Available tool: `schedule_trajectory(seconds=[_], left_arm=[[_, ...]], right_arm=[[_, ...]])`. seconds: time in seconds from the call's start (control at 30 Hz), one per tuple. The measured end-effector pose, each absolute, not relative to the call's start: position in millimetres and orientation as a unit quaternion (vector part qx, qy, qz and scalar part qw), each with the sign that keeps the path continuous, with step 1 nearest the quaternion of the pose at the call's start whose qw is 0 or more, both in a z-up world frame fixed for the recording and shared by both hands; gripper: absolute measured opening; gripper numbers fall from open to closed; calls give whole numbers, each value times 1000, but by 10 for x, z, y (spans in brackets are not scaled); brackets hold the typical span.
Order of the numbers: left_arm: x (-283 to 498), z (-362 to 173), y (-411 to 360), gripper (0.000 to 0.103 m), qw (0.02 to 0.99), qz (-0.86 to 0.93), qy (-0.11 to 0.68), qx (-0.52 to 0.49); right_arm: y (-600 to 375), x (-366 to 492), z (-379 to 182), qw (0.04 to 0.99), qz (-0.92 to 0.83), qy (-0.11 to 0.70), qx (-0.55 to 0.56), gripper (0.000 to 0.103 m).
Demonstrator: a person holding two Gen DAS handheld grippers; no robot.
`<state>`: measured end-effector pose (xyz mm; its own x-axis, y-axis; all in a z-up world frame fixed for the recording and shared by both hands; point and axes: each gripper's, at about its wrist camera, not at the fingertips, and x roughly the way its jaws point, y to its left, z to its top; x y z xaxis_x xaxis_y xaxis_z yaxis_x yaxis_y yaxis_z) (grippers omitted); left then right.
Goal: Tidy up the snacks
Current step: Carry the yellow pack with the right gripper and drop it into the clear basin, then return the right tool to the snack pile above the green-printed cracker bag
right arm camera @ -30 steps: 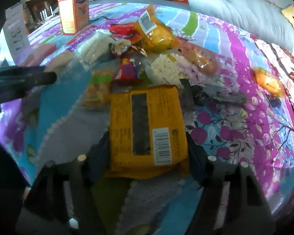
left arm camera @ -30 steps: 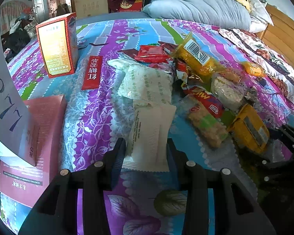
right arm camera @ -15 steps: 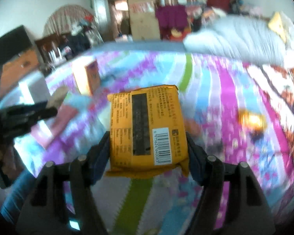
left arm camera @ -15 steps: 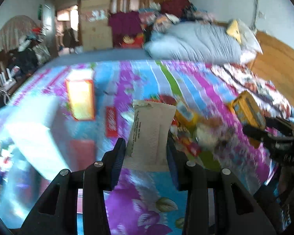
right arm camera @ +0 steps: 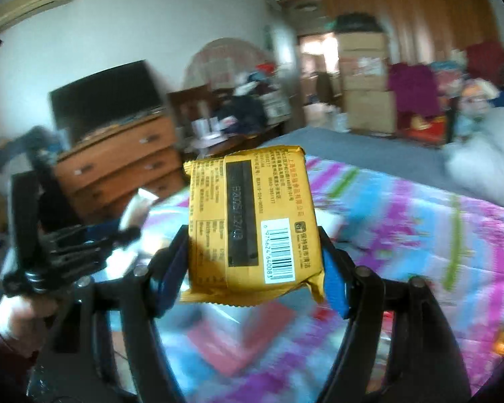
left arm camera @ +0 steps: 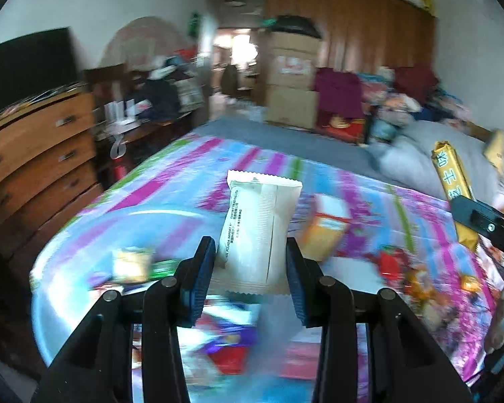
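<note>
My left gripper [left arm camera: 251, 268] is shut on a white snack packet [left arm camera: 258, 231] and holds it high above the bed. My right gripper [right arm camera: 255, 268] is shut on a yellow snack packet [right arm camera: 252, 225], also lifted in the air. The yellow packet shows in the left wrist view [left arm camera: 452, 184] at the right edge. The left gripper with its white packet shows in the right wrist view [right arm camera: 84, 238] at the left. Blurred snacks [left arm camera: 389, 263] and an orange box [left arm camera: 324, 231] lie on the colourful bedspread [left arm camera: 171, 201] below.
A wooden dresser [left arm camera: 33, 154] with a black screen [right arm camera: 107, 100] stands left of the bed. Stacked cardboard boxes [left arm camera: 292, 80] and clothes stand at the far end. A grey quilt [left arm camera: 416, 158] lies at the right. Red flat packs [right arm camera: 242, 332] lie below.
Both grippers have lifted their packets off the bed and swung up and leftward. The views now face the room and dresser instead of the snack pile.
</note>
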<state>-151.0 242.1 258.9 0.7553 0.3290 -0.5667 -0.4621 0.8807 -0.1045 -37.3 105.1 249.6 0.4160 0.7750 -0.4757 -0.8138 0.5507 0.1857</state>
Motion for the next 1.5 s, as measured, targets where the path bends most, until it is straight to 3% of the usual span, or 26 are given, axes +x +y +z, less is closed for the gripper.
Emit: schedule_trajectory(seconds=[0.2,0.47,1.0,1.07,1.13,1.5], left_arm=[[-1811,2324,3002,42,901,266,301,-167],[-2049,2119,3081,42,894,268,313,-177],[-2206,1947,3164,44,887,261,330,-192],[-2224,1918,3175,46,884,265,335,-191],[-2237,1911,3178,56,882,273,335,-190],[-2370,1920,3279,56,876,292,321,-211]], right_arm=[[1913,-505,2374,786,532,312,-37,70],[2504,-708,2248,755,553,344,-73,70],[2862,-864,2094,740,552,371,-103,72],[2901,-867,2073,737,552,376,-105,72],[2932,-890,2056,733,555,378,-107,72],[2690,-931,1948,736,553,380,-85,73]])
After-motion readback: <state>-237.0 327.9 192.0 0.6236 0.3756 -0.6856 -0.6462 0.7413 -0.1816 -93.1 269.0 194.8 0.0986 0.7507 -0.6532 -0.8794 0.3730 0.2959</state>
